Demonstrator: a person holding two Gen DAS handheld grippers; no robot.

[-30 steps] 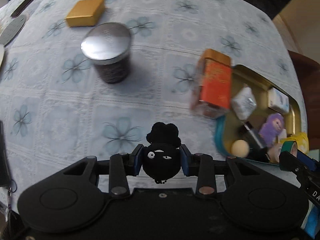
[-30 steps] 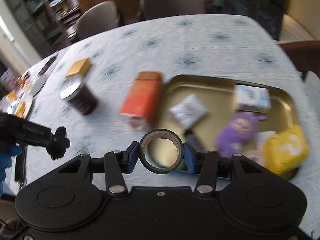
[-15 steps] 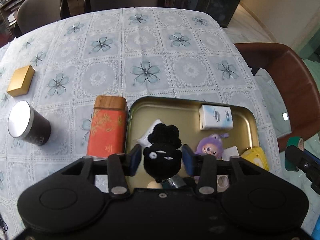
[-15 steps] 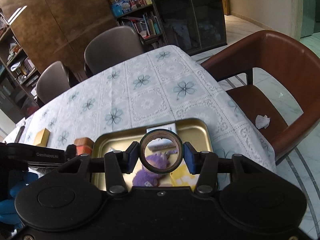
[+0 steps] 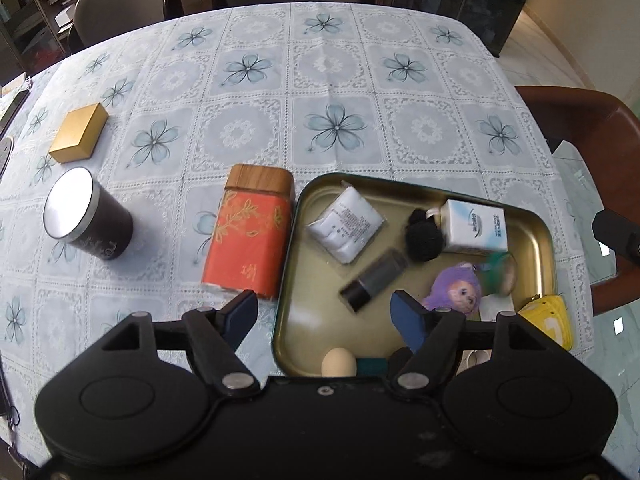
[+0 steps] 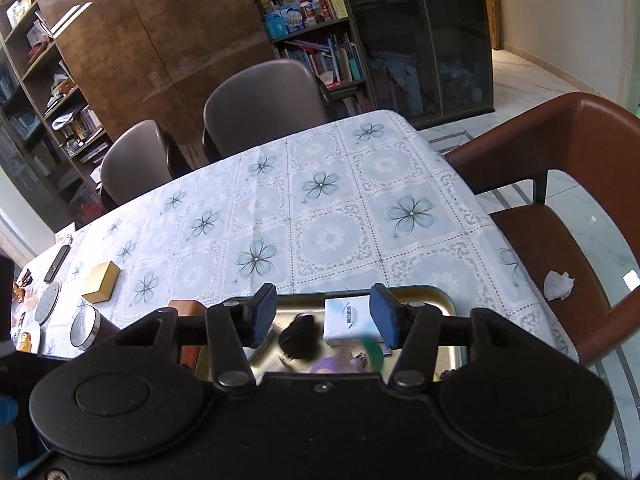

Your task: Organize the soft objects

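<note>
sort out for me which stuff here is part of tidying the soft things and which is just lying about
Part of the job:
- metal tray
- black plush
- purple doll
- yellow plush block
- white soft packet

Just lying about:
- red tea tin
- dark canister
- gold box
</note>
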